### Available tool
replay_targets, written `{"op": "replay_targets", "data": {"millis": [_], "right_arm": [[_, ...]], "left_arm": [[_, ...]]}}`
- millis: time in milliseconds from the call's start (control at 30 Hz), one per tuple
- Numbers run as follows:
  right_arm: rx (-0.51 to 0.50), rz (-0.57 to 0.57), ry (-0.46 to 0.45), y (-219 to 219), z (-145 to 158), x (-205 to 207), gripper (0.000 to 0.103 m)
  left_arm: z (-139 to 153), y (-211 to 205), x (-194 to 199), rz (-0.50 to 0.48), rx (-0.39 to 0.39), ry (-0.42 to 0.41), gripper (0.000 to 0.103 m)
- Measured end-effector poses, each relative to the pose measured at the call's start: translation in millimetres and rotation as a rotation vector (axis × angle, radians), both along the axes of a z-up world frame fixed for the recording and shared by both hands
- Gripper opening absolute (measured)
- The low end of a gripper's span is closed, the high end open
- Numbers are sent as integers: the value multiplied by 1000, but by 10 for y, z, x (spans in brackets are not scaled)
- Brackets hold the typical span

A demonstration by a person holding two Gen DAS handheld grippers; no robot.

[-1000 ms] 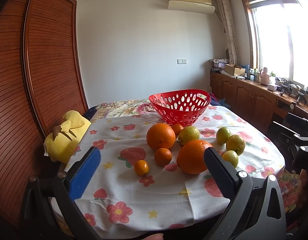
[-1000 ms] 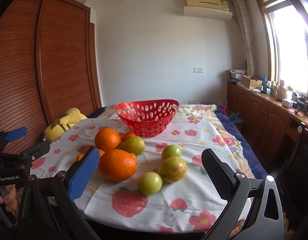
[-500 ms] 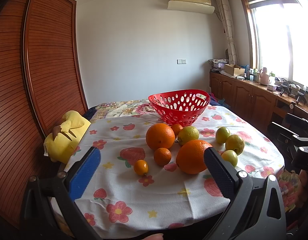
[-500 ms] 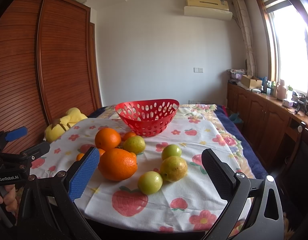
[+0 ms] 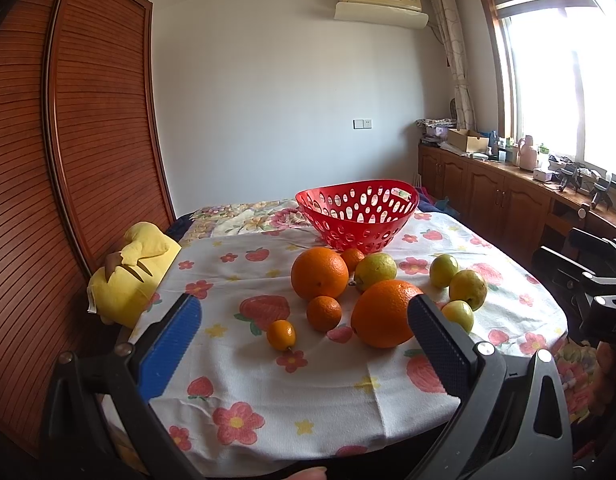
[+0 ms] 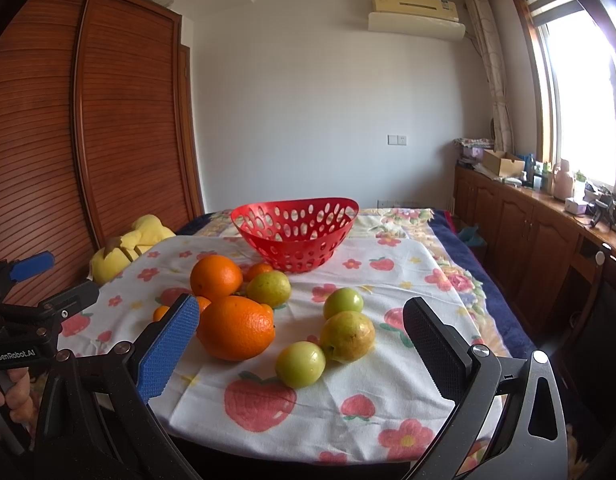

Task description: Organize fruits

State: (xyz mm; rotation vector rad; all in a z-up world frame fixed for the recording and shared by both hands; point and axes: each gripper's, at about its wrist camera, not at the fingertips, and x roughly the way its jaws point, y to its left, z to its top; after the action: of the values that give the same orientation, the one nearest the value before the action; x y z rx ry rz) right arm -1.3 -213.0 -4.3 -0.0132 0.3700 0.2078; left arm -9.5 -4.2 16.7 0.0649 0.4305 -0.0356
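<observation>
Left wrist view: left gripper [image 5: 299, 320] spread wide, empty; right gripper [image 6: 299, 320] same. Small orange [image 5: 281, 334] dead ahead, big orange [image 5: 384, 313] by right finger. Red basket [image 5: 358, 216] beyond fruit, probably empty. Straddle small orange, close gently, avoid nudging neighbours.

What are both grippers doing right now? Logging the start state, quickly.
Left gripper: open, holding nothing.
Right gripper: open, holding nothing.

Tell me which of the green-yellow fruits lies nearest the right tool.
The small green one at the front of the cloth, touching the larger yellowish one behind it. The other two, and, sit farther back toward the basket.
</observation>
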Motion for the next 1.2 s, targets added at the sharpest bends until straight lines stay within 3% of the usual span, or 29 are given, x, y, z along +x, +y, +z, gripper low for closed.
{"op": "replay_targets", "data": {"millis": [533, 1200], "right_arm": [[-6, 5, 14, 15, -53, -12, 103], [-25, 32, 141, -161, -556, 436, 103]], "left_arm": [[-67, 5, 28, -15, -5, 27, 103], [-522, -125, 461, -124, -34, 159, 101]]}}
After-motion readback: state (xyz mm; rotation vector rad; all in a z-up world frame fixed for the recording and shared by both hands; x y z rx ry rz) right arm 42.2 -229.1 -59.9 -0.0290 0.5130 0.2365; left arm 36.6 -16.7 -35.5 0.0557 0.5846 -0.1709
